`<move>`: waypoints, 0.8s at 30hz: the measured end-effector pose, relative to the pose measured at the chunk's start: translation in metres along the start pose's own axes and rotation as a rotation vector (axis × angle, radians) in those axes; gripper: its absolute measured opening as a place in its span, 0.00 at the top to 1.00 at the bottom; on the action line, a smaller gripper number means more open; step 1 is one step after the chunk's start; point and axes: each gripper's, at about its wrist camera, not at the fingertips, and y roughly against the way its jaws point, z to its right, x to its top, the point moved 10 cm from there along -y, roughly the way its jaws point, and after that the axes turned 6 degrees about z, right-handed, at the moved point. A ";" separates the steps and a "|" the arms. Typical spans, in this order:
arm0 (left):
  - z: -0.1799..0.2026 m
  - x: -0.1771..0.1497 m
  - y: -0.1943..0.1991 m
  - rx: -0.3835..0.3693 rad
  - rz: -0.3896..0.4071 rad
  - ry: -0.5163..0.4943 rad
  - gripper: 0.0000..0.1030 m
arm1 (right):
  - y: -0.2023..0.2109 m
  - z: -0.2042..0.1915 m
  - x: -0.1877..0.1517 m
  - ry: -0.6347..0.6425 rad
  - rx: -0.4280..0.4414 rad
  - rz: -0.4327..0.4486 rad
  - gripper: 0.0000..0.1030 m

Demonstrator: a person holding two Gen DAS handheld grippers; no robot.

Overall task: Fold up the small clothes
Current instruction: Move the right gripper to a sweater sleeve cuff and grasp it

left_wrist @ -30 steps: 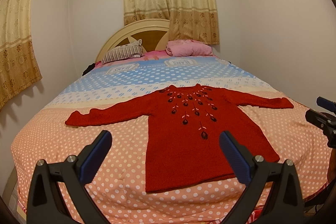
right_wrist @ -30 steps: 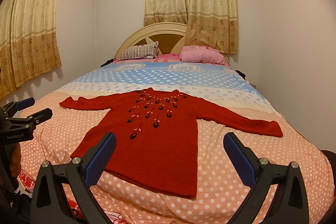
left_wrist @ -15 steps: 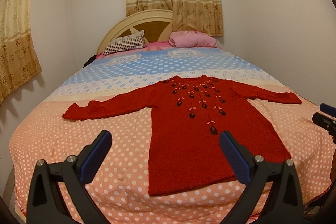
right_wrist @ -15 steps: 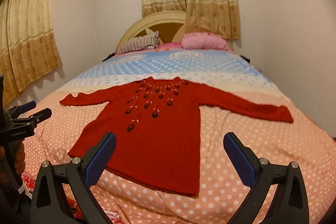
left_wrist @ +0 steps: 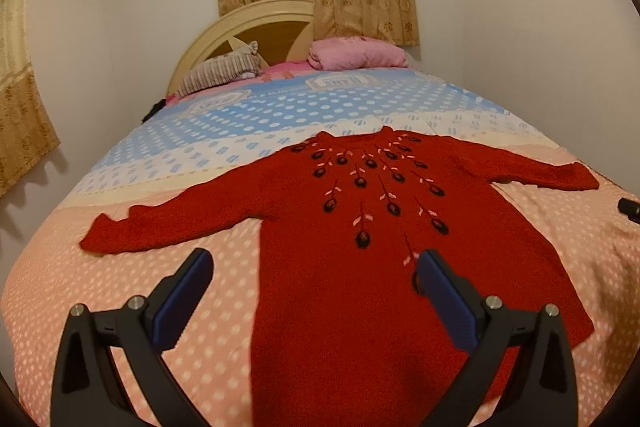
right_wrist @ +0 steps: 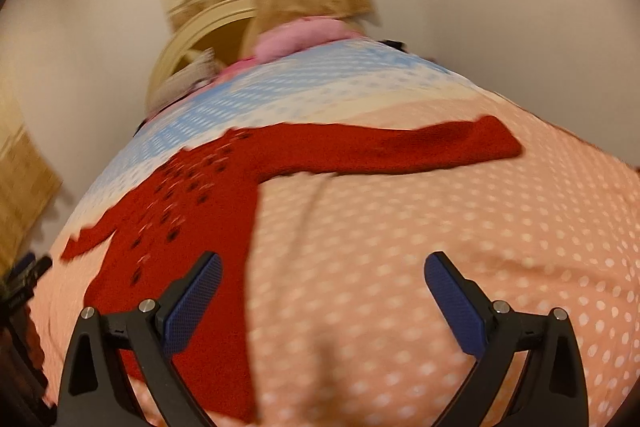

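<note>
both grippers, left gripper [left_wrist: 314, 277] and right gripper [right_wrist: 322, 279], have dropped closer to the red sweater [left_wrist: 360, 247], jaws spread wide, grasping nothing.

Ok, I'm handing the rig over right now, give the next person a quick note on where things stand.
Left gripper: open, empty, hovering over the lower left part of the red sweater.
Right gripper: open, empty, above the bedspread, pointed toward the sweater's right sleeve; that view is motion-blurred.
Sweater: spread flat, front up, on the bed, both sleeves stretched out to the sides, hem toward the rig.
Done: nothing folded yet.
Left: the whole fold; probably start by bringing each sleeve in over the body, then fold the body.
</note>
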 end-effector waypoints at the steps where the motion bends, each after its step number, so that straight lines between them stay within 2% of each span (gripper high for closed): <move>1: 0.002 0.002 -0.010 0.006 -0.002 -0.008 0.00 | -0.006 0.007 0.001 -0.036 0.001 -0.003 0.07; 6: 0.005 0.010 -0.044 0.048 0.005 -0.038 0.00 | -0.029 0.074 0.027 -0.172 -0.074 -0.009 0.24; 9: -0.001 0.008 -0.064 0.059 -0.015 -0.018 0.00 | -0.045 0.114 0.043 -0.253 -0.113 -0.016 0.34; 14: -0.011 -0.001 -0.091 0.084 -0.071 -0.002 0.00 | -0.076 0.169 0.073 -0.318 -0.215 -0.022 0.39; 22: -0.034 0.002 -0.118 0.139 -0.087 0.026 0.00 | -0.141 0.209 0.089 -0.316 -0.314 -0.106 0.42; 24: -0.038 0.002 -0.124 0.146 -0.094 0.043 0.00 | -0.155 0.212 0.088 -0.331 -0.312 -0.126 0.54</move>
